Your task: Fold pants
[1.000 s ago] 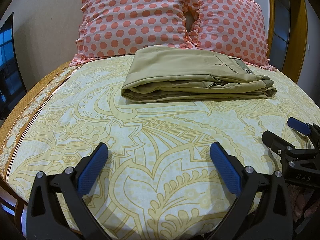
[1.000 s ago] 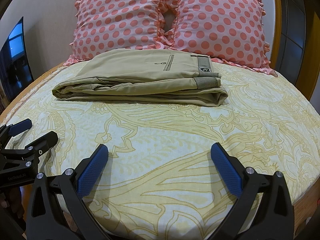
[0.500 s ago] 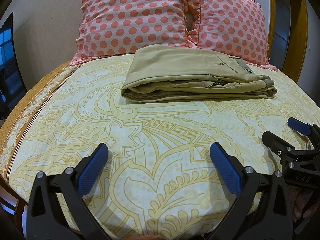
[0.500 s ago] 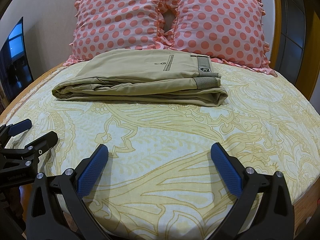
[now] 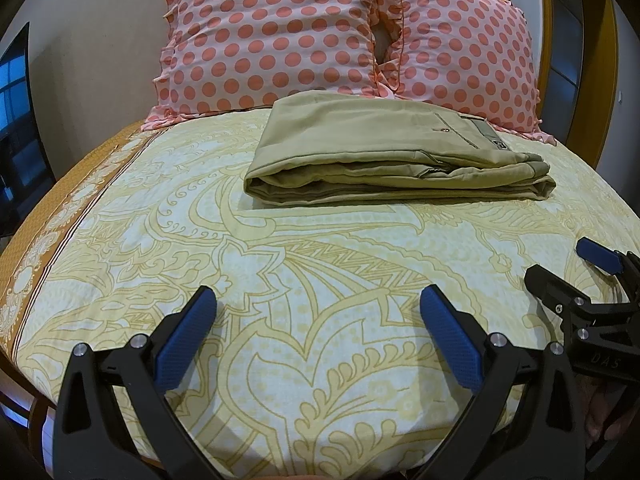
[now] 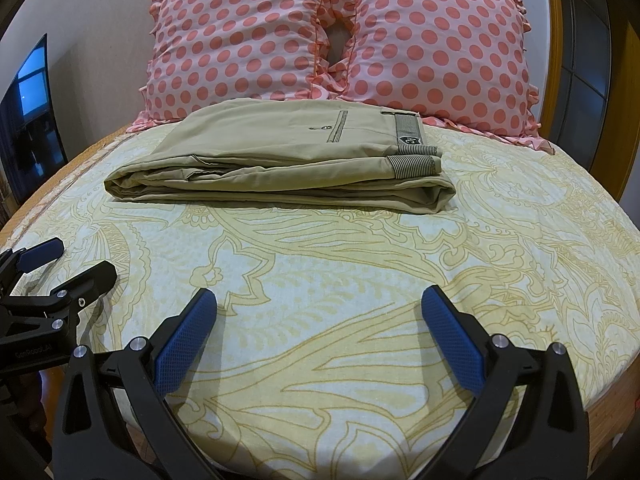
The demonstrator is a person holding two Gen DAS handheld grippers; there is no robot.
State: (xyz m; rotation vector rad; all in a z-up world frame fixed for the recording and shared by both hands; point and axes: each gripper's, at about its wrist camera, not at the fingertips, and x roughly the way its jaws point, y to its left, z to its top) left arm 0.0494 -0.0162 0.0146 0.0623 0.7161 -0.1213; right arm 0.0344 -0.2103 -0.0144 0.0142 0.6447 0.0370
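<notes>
Pants (image 6: 280, 168): khaki, folded into a flat layered stack, striped waistband showing, lying on the patterned bedsheet (image 6: 340, 280) well beyond both sets of fingertips, just before two polka-dot pillows (image 6: 340, 40). Left gripper (image 5: 318, 332) and right gripper (image 6: 319, 330): fingers spread wide, holding nothing. Risk: any further grab could drag layers apart.
</notes>
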